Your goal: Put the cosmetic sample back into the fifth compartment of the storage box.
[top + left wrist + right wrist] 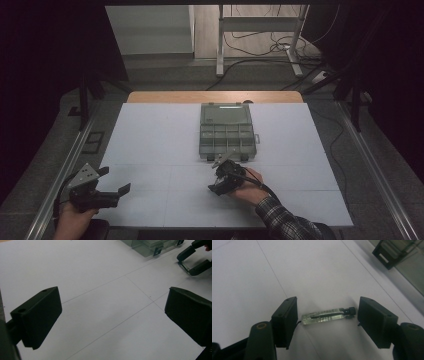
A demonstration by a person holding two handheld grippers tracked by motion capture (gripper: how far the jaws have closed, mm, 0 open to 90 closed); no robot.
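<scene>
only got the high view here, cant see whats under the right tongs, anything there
Observer: Yes. In the right gripper view a small clear vial with a black cap lies on its side on the white table, between the open right tongs.
Operator: are they touching it yet
Observer: No. There is a gap at each end; the cap points toward one jaw, the glass base toward the other.
Operator: and the left tongs, holding anything
Observer: No. The left gripper view shows the left tongs wide open over bare table.
Operator: box lid shut?
Observer: The clear plastic box sits off to the side with a dark latch at its edge; I cannot tell if it is fastened.
</scene>
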